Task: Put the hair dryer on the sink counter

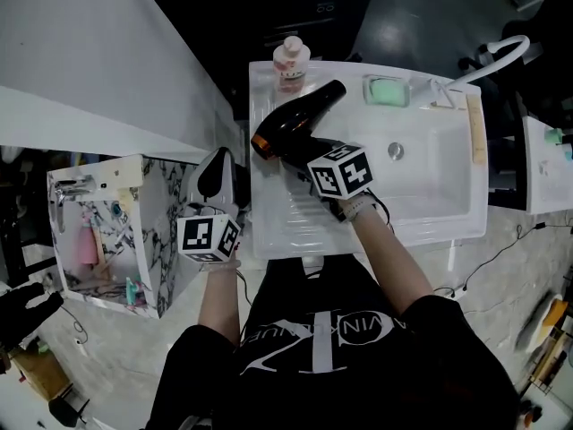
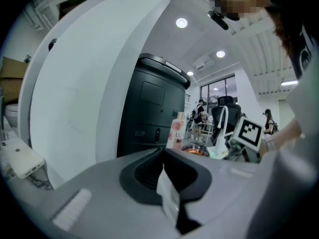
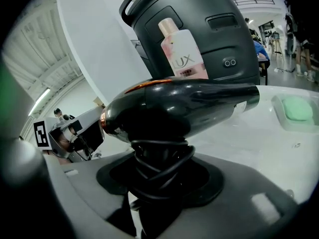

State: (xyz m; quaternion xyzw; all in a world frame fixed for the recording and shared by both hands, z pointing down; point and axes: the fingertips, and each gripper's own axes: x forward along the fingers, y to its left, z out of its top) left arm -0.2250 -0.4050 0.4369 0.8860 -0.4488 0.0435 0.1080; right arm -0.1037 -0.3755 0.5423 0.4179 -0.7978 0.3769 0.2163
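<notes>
The black hair dryer (image 1: 295,120) with a copper ring at its rear is held over the left, ridged part of the white sink counter (image 1: 273,218). My right gripper (image 1: 315,159) is shut on its handle, which has the cord wound round it. In the right gripper view the hair dryer (image 3: 179,106) lies crosswise above the right gripper (image 3: 159,185), nozzle to the right. I cannot tell whether it touches the counter. My left gripper (image 1: 215,174) hangs off the counter's left edge, shut and empty. In its own view the left gripper (image 2: 167,193) points at the counter's far side.
A pink Lux bottle (image 1: 291,59) stands at the counter's back edge, just behind the dryer. A green soap (image 1: 387,90) sits in its dish beside the basin (image 1: 421,164). A white faucet (image 1: 497,54) is at the back right. A marble-patterned cabinet (image 1: 112,231) stands to the left.
</notes>
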